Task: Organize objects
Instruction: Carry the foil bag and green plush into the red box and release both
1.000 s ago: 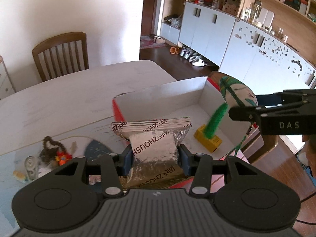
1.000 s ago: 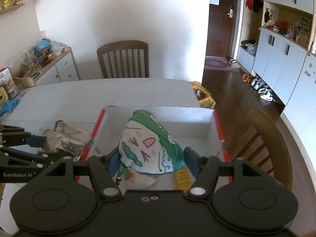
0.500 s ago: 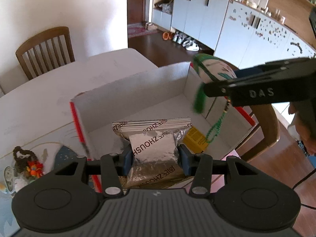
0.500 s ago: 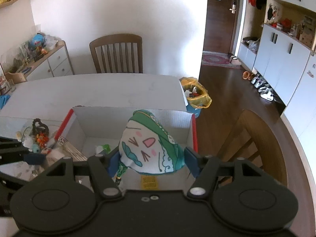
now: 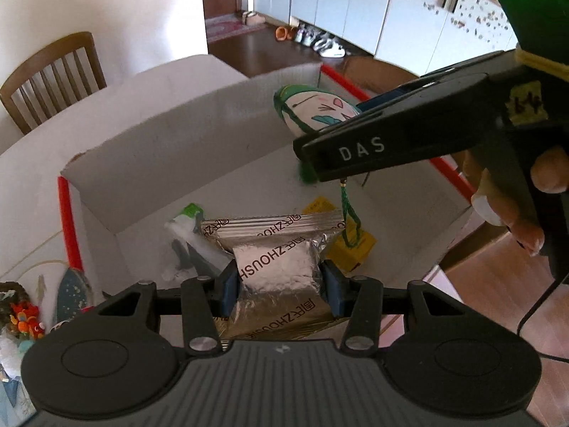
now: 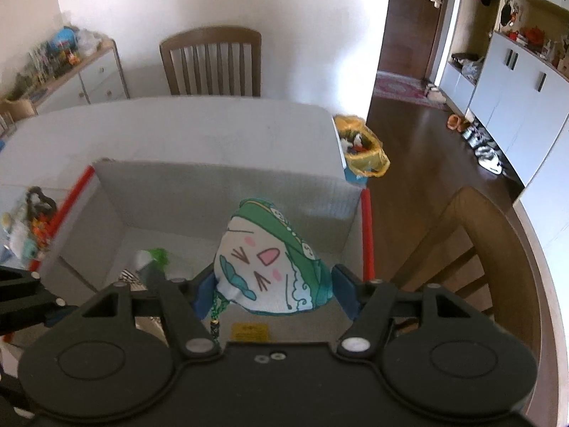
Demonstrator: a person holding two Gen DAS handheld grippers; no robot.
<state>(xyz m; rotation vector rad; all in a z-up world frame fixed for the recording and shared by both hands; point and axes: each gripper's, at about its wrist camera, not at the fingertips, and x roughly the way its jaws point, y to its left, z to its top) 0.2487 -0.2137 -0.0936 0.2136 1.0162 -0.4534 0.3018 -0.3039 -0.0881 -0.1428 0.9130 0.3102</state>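
Note:
My left gripper (image 5: 279, 281) is shut on a silver foil packet (image 5: 275, 263) and holds it over the open white cardboard box (image 5: 199, 135) with red edges. My right gripper (image 6: 272, 293) is shut on a green and white plush pouch (image 6: 272, 267) with a cartoon face, also held above the box (image 6: 227, 192). The pouch (image 5: 313, 106) with its green cord and the right gripper's black finger show in the left wrist view. Inside the box lie a yellow block (image 5: 350, 242) and a white and green item (image 5: 186, 224).
Small toys and trinkets (image 5: 21, 316) lie on the table left of the box. A wooden chair (image 6: 473, 249) stands at the right of the table, another chair (image 6: 211, 60) at the far side. A yellow bag (image 6: 362, 149) sits on the floor.
Both grippers have moved forward and further over the box with their loads. The pouch now hangs deeper over the box's right part; the foil packet is above the box floor.

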